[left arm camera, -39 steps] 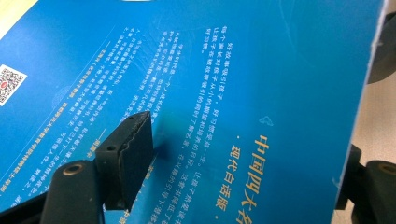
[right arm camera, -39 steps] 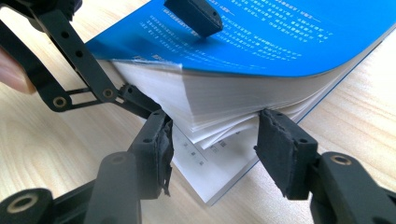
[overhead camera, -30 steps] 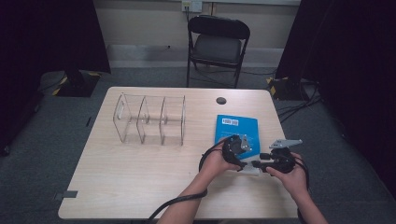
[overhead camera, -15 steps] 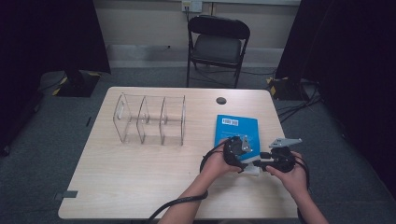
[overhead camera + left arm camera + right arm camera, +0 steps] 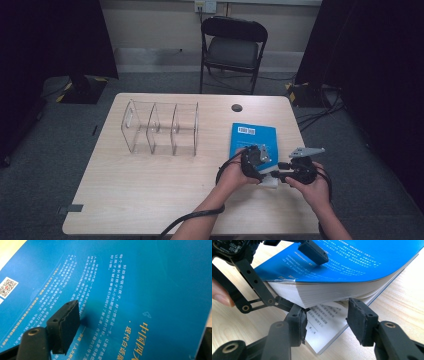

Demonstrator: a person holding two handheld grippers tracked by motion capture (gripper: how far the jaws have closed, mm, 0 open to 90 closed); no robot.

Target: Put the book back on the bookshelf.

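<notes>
A blue paperback [image 5: 254, 137] lies at the right of the wooden table [image 5: 150, 195], its near end raised. My left gripper [image 5: 255, 159] is shut on the lifted cover and a thick stack of pages [image 5: 319, 293]; its jaws have just been closing a little on that stack. One finger [image 5: 63, 326] presses the blue cover [image 5: 140, 282], the other sits under the stack. My right gripper [image 5: 329, 320] faces the book's near edge, open, its jaws on either side of the printed page [image 5: 324, 322] that still lies flat. In the high view that right gripper [image 5: 275, 175] sits just right of the left one.
A clear acrylic rack [image 5: 160, 127] with three compartments stands left of the book. A black round grommet [image 5: 236, 107] is set in the table's far edge. A black folding chair [image 5: 234, 47] stands beyond the table. Cables trail off the near edge.
</notes>
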